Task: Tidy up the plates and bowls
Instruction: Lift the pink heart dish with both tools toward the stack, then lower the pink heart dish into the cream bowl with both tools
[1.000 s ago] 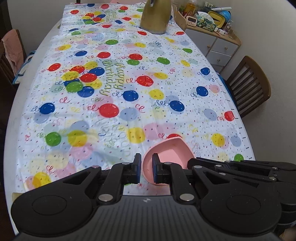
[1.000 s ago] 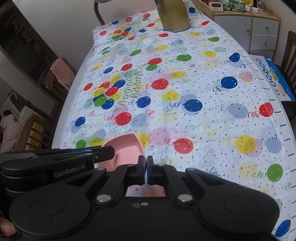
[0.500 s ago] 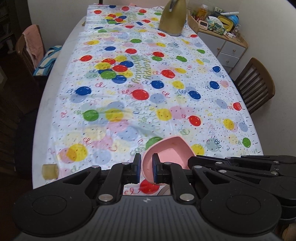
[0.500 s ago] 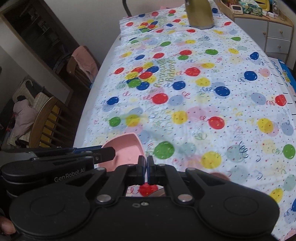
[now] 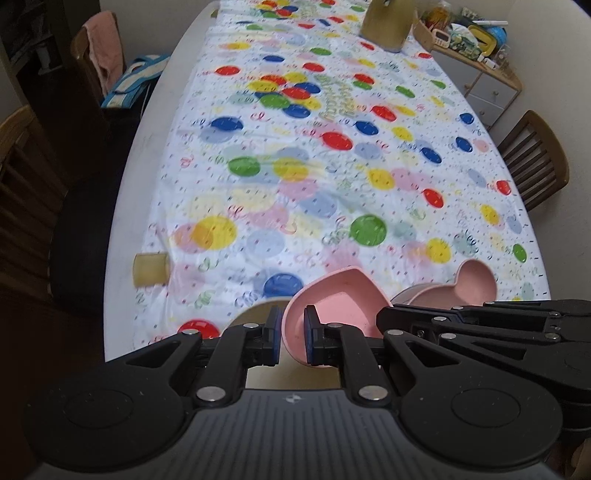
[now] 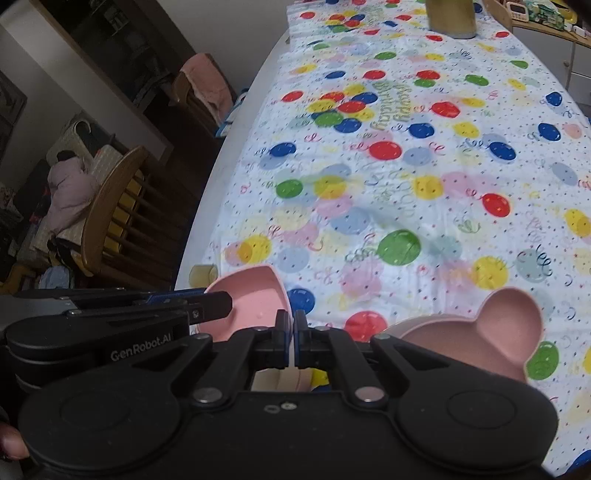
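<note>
L gripper (image 5: 290, 341) pinches bowl (image 5: 332, 302) rim; R gripper (image 6: 294, 341) shut on its other edge, I think; plate (image 6: 480, 328) at 3 o'clock; stacking not yet done.

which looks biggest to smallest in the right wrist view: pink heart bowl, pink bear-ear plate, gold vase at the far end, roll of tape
1. pink bear-ear plate
2. pink heart bowl, partly hidden
3. gold vase, far away and cropped, so its true size is unsure
4. roll of tape
</note>
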The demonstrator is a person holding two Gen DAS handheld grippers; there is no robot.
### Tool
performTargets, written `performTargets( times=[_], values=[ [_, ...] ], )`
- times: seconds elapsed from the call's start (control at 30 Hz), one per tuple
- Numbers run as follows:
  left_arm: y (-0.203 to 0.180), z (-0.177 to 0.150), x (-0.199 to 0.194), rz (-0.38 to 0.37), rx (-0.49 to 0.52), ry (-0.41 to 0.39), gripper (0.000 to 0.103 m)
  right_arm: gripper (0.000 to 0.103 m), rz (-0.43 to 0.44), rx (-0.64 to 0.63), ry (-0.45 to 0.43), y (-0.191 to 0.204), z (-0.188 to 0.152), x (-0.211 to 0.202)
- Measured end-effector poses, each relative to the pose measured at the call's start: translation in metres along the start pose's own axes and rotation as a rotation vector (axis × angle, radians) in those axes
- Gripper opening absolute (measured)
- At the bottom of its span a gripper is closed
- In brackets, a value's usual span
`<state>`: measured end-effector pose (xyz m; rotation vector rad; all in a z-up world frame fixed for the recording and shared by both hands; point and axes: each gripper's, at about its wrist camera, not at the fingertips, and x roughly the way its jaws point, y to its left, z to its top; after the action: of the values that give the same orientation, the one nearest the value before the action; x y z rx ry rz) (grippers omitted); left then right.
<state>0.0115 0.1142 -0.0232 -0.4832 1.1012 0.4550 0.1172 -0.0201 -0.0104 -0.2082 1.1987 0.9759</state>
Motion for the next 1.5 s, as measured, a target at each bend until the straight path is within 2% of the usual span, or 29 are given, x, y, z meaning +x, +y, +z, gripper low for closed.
performTargets(
  times=[0.5,0.87,1.17,1.33,1.5],
  values=[
    [0.027,-0.034,0.022,0.021,-0.023,0.059,0.012,0.002,-0.007,-0.058,0.097,0.028,-0.031,0.039],
    [0.026,-0.045,0.036,0.023,-0.014,0.092,0.012,0.004,-0.034,-0.128,0.102,0.037,-0.037,0.047],
    [0.025,-0.047,0.043,0.032,-0.005,0.105,0.012,0.007,-0.044,-0.129,0.114,0.033,-0.040,0.052],
    [0.022,-0.049,0.038,0.042,0.013,0.075,0.012,0.007,-0.034,-0.132,0.113,0.032,-0.042,0.052],
    [0.023,-0.051,0.028,0.030,0.026,0.034,0.012,0.015,-0.013,-0.131,0.090,0.031,-0.042,0.044]
  ],
)
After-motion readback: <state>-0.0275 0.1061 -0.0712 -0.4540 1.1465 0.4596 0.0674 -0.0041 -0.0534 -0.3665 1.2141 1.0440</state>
